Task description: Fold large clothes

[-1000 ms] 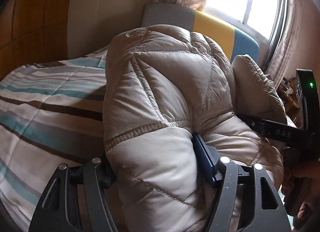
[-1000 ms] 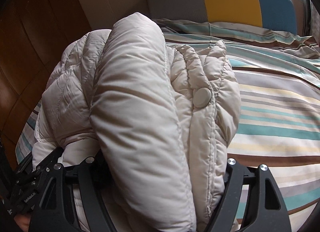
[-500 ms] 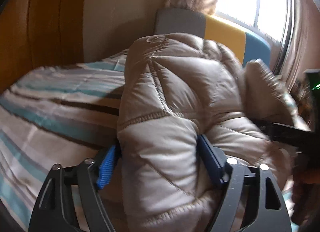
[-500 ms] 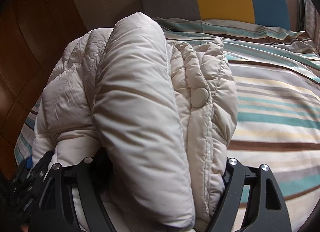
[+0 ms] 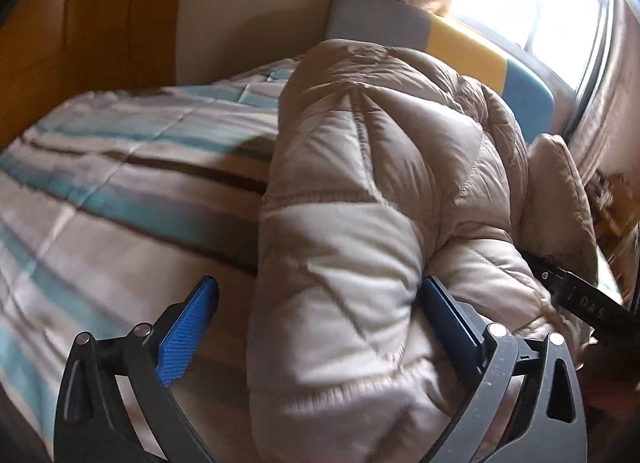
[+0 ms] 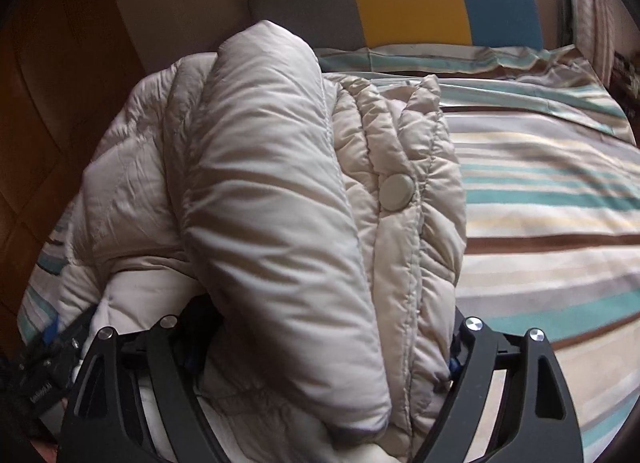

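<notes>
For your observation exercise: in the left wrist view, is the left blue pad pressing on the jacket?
No: the left blue pad stands clear of the jacket, striped bedding showing between them.

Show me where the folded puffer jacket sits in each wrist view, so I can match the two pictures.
Left wrist: the puffer jacket fills the centre and right, its near fold between the left gripper fingers, clear of the left pad.
Right wrist: the jacket fills the centre and left, reaching down into the right gripper.
Shared landmark: the grey, yellow and blue headboard behind it.
</notes>
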Available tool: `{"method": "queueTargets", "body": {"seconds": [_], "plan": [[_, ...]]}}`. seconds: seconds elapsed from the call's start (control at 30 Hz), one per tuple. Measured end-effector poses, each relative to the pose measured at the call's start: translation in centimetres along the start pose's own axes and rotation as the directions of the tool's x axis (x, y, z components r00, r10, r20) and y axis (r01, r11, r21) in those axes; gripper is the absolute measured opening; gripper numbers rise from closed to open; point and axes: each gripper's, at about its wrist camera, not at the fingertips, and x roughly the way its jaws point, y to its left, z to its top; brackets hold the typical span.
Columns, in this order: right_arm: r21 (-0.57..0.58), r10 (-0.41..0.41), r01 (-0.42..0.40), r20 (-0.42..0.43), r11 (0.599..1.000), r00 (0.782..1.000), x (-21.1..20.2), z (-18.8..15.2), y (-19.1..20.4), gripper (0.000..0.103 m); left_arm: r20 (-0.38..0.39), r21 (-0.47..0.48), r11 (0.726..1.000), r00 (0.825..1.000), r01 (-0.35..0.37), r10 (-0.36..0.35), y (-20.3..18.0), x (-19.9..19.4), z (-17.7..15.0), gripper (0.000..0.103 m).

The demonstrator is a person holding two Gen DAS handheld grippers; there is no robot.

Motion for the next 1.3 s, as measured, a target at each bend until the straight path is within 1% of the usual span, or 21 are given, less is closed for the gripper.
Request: {"method": "queueTargets", "body": {"seconds": [0.07, 0.13, 0.17, 0.23, 0.27, 0.3, 0.37, 0.43, 0.47, 0.53, 0.63, 0.73, 0.8, 0.83, 0.93, 1.07, 1.17, 1.3], "plan": [[0.021, -0.036, 0.035, 0.032, 0.999, 0.999, -1.0, -0.5, -0.2, 0.092, 0.010, 0.003, 1.000, 1.000, -0.003, 0.003, 0.0, -0.5, -0.3, 0.100], [0.016, -0.048, 0.047, 0.028, 0.999, 0.998, -1.2, -1.2, -0.3, 0.093, 0.006, 0.058, 0.998, 1.000, -0.029, 0.029, -0.7, -0.3, -0.6, 0.100], [-0.008, -0.057, 0.057, 0.017, 0.998, 0.998, -0.7, -1.5, -0.2, 0.093, 0.007, 0.095, 0.994, 0.999, -0.051, 0.051, -1.1, 0.1, -0.7, 0.100], [-0.038, -0.062, 0.062, 0.007, 0.997, 0.998, -0.1, -2.0, -0.1, 0.094, 0.020, 0.174, 0.980, 0.996, -0.093, 0.091, -1.8, 0.5, -1.0, 0.100], [-0.034, -0.060, 0.060, -0.004, 0.998, 0.998, 0.0, -1.9, -0.3, 0.094, 0.033, 0.213, 0.970, 0.993, -0.117, 0.112, -2.3, 0.5, -1.0, 0.100], [-0.015, -0.055, 0.055, -0.020, 0.998, 0.998, -0.2, -1.7, -0.4, 0.095, 0.033, 0.228, 0.965, 0.991, -0.132, 0.128, -2.6, 0.2, -0.9, 0.100], [-0.002, -0.056, 0.056, -0.019, 0.998, 0.998, -1.5, -1.4, -0.6, 0.096, 0.020, 0.223, 0.965, 0.990, -0.139, 0.138, -2.8, -0.8, -0.8, 0.100], [-0.027, -0.068, 0.068, 0.012, 0.997, 0.998, -3.2, -1.3, 0.1, 0.097, 0.022, 0.204, 0.968, 0.989, -0.147, 0.146, -2.8, -2.3, -0.7, 0.100], [-0.048, -0.083, 0.085, 0.035, 0.995, 0.996, -4.3, -1.4, 0.5, 0.101, 0.028, 0.198, 0.969, 0.989, -0.149, 0.146, -3.0, -2.6, -0.6, 0.100], [-0.077, -0.094, 0.099, 0.066, 0.992, 0.993, -5.9, -1.5, 0.7, 0.101, 0.050, 0.194, 0.970, 0.989, -0.149, 0.142, -3.2, -4.1, -0.9, 0.100], [-0.096, -0.072, 0.079, 0.073, 0.992, 0.995, -7.7, -2.4, 1.2, 0.101, 0.100, 0.196, 0.965, 0.983, -0.172, 0.154, -3.5, -6.5, -1.5, 0.100], [-0.104, -0.071, 0.079, 0.079, 0.991, 0.994, -9.0, -3.6, 2.0, 0.101, 0.109, 0.177, 0.968, 0.981, -0.178, 0.161, -3.5, -8.0, -2.0, 0.100], [-0.110, -0.076, 0.084, 0.078, 0.990, 0.994, -9.6, -4.8, 2.3, 0.101, 0.121, 0.156, 0.964, 0.973, -0.216, 0.199, -3.2, -9.0, -2.2, 0.100], [-0.113, -0.078, 0.086, 0.076, 0.990, 0.994, -10.0, -5.1, 2.4, 0.101, 0.140, 0.155, 0.959, 0.966, -0.238, 0.217, -3.2, -9.7, -2.5, 0.100], [-0.126, -0.087, 0.095, 0.074, 0.987, 0.993, -10.9, -6.2, 2.4, 0.101, 0.173, 0.155, 0.954, 0.958, -0.258, 0.230, -3.4, -11.3, -3.3, 0.100], [-0.139, -0.101, 0.111, 0.081, 0.984, 0.992, -12.1, -8.2, 2.4, 0.101, 0.193, 0.170, 0.947, 0.952, -0.271, 0.238, -3.7, -12.8, -4.3, 0.100], [-0.147, -0.108, 0.122, 0.096, 0.982, 0.989, -13.2, -8.8, 2.3, 0.101, 0.205, 0.182, 0.943, 0.948, -0.280, 0.242, -4.1, -13.9, -4.9, 0.100], [-0.148, -0.113, 0.132, 0.126, 0.980, 0.986, -14.9, -9.4, 2.5, 0.101, 0.223, 0.182, 0.950, 0.951, -0.255, 0.213, -4.3, -15.4, -5.5, 0.100]]}}
